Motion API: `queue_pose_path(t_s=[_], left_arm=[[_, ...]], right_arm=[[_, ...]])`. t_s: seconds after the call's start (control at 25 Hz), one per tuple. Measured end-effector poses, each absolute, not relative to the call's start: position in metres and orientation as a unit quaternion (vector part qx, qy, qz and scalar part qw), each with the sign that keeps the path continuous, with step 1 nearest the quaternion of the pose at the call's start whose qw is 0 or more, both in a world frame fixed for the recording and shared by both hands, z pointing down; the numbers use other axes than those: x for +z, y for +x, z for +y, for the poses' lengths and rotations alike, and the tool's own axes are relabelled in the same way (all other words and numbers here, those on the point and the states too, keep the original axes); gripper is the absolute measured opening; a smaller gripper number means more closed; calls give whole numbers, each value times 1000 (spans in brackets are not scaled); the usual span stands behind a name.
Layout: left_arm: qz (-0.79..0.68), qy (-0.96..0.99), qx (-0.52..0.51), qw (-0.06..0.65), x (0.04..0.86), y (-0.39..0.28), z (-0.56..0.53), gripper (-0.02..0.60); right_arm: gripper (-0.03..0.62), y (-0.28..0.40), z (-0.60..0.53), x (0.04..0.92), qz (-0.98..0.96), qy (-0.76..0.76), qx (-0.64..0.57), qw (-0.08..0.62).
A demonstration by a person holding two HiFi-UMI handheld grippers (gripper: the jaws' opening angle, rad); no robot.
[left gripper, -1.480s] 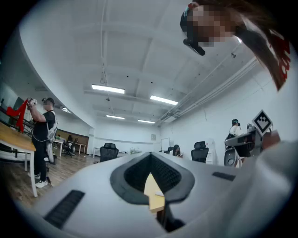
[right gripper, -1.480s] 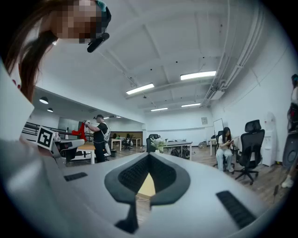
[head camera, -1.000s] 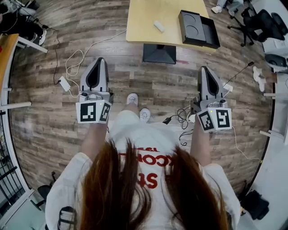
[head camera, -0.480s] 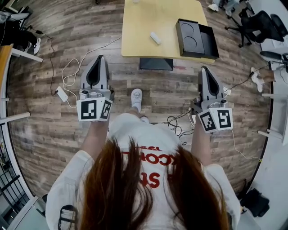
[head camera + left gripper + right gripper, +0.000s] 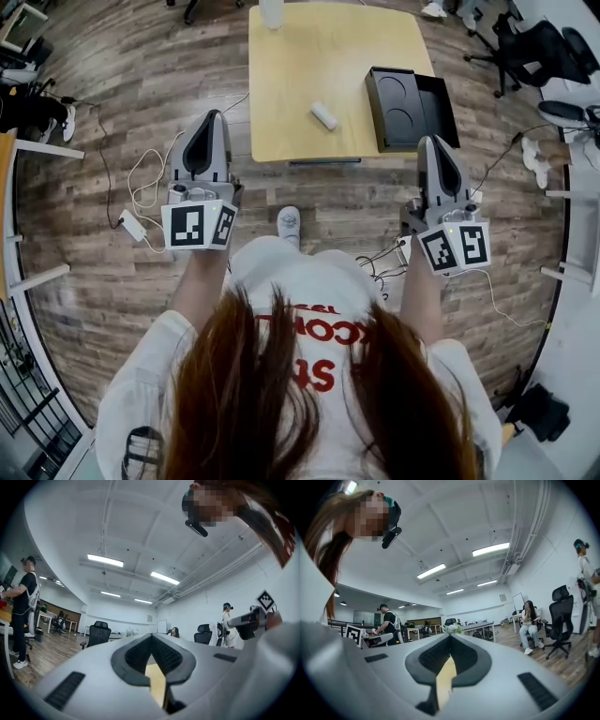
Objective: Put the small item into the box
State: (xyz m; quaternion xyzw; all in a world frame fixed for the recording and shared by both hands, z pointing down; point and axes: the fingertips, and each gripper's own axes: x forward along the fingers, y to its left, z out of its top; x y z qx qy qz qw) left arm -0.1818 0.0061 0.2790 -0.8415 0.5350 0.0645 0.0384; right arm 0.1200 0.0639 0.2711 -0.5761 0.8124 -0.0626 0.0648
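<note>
On the yellow table [image 5: 291,84] lies a small white item [image 5: 324,115], near the middle. To its right an open black box [image 5: 412,106] with two round recesses rests at the table's right edge. My left gripper [image 5: 215,115] is shut and empty, held over the floor just left of the table's near corner. My right gripper [image 5: 431,142] is also shut and empty, just short of the box's near side. In the left gripper view the left gripper [image 5: 151,636] has its pads meeting at the tip. The right gripper [image 5: 450,637] looks the same in its own view.
Cables [image 5: 150,159] and a white adapter [image 5: 131,225] lie on the wooden floor at left. More cables [image 5: 380,258] lie by my feet. Office chairs [image 5: 553,47] stand at the back right. A white object [image 5: 270,11] stands at the table's far edge. Other people stand and sit around the room.
The table with the item and box has come nearer and lower in the head view as the person steps forward. Both grippers stay shut and level.
</note>
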Motion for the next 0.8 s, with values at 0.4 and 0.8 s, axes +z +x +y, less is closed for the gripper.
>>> queue_pose_path(t_s=[0.4, 0.8], left_arm=[[538, -841, 49, 22, 296, -174, -32, 6], [590, -804, 54, 45, 283, -160, -82, 6]], right_arm=[[5, 124, 22, 287, 818, -566, -83, 54], [5, 142, -75, 264, 856, -512, -49, 62]])
